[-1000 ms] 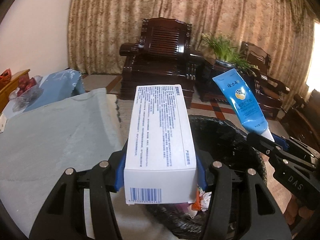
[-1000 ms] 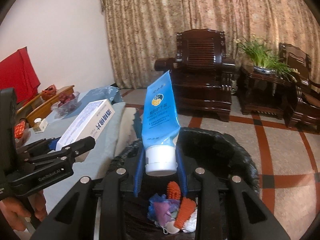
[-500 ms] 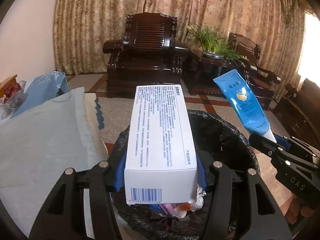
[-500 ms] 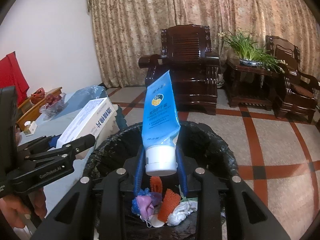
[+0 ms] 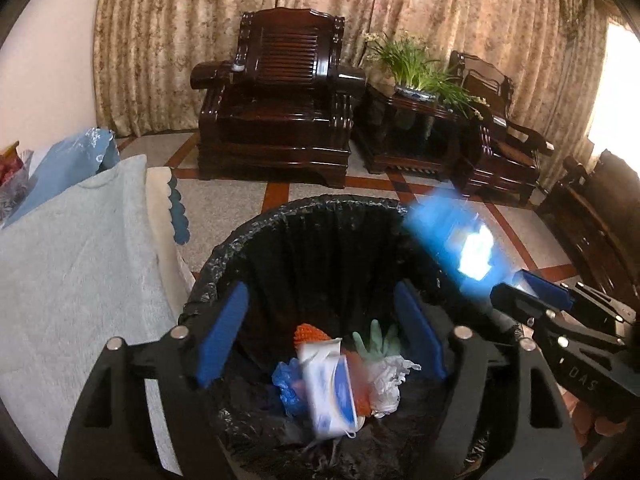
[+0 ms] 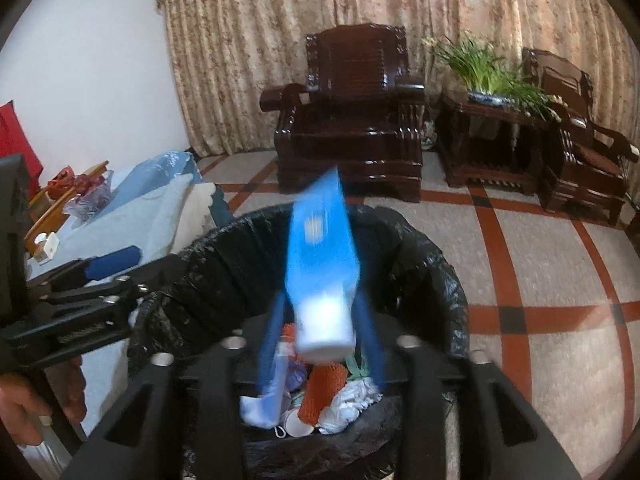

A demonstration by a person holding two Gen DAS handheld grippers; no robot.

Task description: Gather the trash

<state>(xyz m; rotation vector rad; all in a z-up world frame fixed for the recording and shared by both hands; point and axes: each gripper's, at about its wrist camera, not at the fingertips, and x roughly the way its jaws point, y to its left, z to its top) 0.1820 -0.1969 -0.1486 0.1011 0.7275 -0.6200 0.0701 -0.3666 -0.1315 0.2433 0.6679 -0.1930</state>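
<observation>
1. The room is a sitting room with a stone floor crossed by red bands, a patterned beige curtain [image 5: 400, 20] along the back wall, and a black-bagged round trash bin [image 5: 224, 256] standing just beside a table under a pale blue towel [image 5: 72, 264].

2. Nearest in the left wrist view, the left gripper [image 5: 320, 336] hangs over the bin mouth with its blue pads spread wide and nothing between them. Its jaws have just been opening. A second ago they clamped the white printed cardboard box [image 5: 330, 388]; now the box lies, blurred, on the heap inside the bin beside an orange mesh scrap [image 5: 310, 332] and a pale green glove [image 5: 376, 340].

3. The right gripper [image 6: 322, 340] has also just been opening. The blue plastic tube with a white cap [image 6: 320, 272] sits between its pads, cap downward and smeared by motion; I judge it released and slipping toward the bin, though I cannot tell whether a pad touches it.

4. Both grippers were short of the bin a second ago and are now lower, above its opening, so both items end up in the trash.

5. Farther off stand a dark carved wooden armchair [image 5: 280, 96] and a side table bearing a green potted plant [image 5: 416, 68].

6. Judged from here, this pair is done; the next step would be going back to the table for more.
</observation>
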